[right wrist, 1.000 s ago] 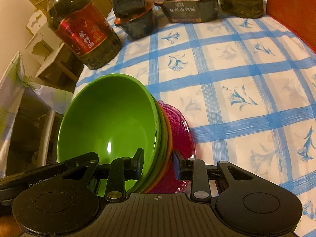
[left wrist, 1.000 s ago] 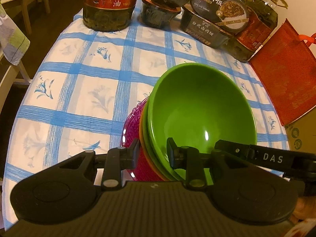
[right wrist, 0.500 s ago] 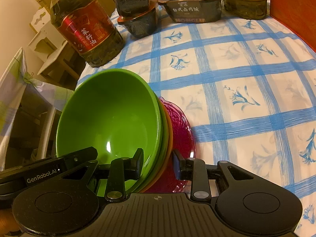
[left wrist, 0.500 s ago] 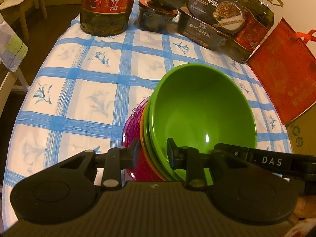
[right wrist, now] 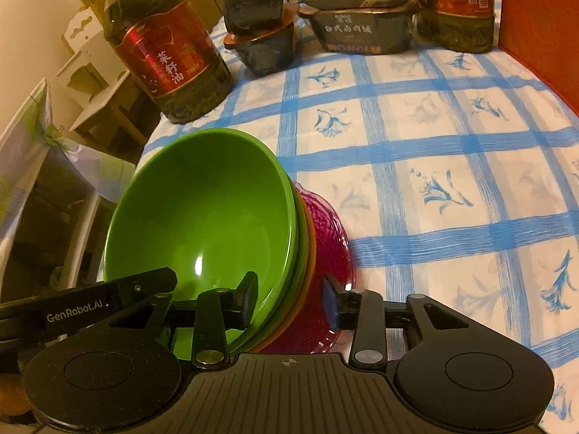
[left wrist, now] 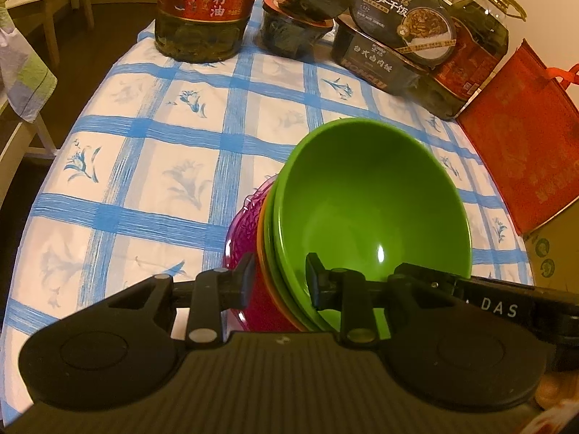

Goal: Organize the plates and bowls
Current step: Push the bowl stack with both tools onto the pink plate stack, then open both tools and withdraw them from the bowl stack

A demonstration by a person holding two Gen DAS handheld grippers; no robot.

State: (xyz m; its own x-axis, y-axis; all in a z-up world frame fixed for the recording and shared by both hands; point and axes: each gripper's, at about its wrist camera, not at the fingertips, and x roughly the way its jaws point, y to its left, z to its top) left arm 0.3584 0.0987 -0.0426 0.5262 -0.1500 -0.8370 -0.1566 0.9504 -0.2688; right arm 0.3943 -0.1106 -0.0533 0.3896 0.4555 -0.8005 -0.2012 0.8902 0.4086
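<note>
Worktop (left wrist: 152, 188) rounded at the edge, under a white cloth with blue checks and blue flower prints. At the far end: 2 oil bottles (left wrist: 202, 11) with red labels, well apart; between them, dark food tubs (left wrist: 296, 32) stacked in 2 pairs. Nearer: a tilted stack of bowls and plates (right wrist: 217, 224), green on top, magenta underneath.

Black left gripper (left wrist: 278, 282), ribbed base, silver screws (white "DAS" lettering)

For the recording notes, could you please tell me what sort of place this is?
Probably a home dining area: a table under a blue-checked floral tablecloth, a large red-labelled cooking oil bottle beside dark instant-meal boxes, and a pale wooden chair beyond.
</note>
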